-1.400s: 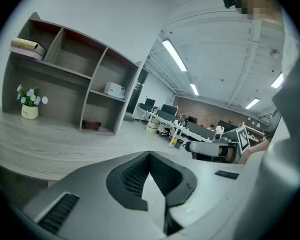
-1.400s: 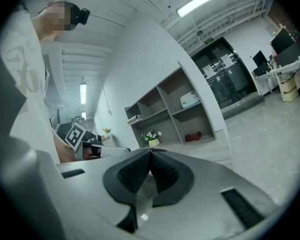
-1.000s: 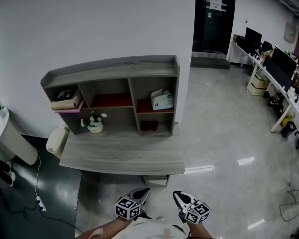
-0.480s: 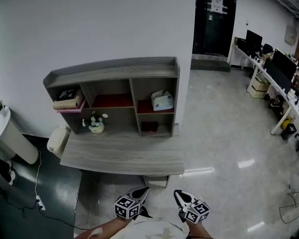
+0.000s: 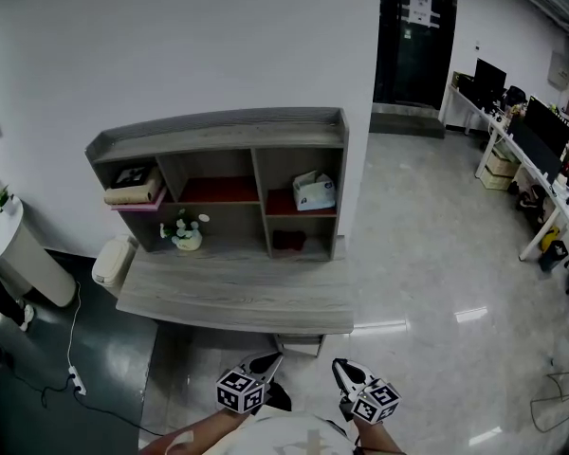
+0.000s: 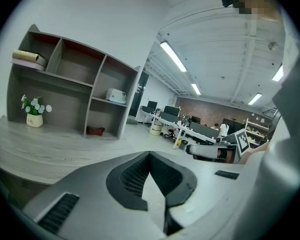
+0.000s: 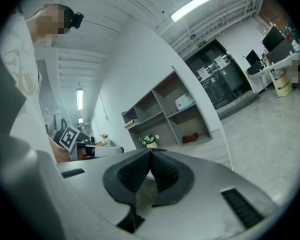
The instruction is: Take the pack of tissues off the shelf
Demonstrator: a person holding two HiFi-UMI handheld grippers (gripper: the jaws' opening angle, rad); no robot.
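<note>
The white and blue pack of tissues lies in the upper right cubby of the grey wooden shelf unit; it also shows small in the left gripper view and the right gripper view. My left gripper and right gripper hang side by side at the bottom of the head view, well short of the desk and far from the pack. Both are shut with nothing between their jaws, as the left gripper view and the right gripper view show.
A grey desk top juts out below the shelves. A small pot of white flowers, a rolled item on a pink board and a dark red thing sit in other cubbies. A white bin stands left; office desks at right.
The whole head view has drifted slightly, so the shelf sits a little further right and lower. Both grippers hold their place, shut.
</note>
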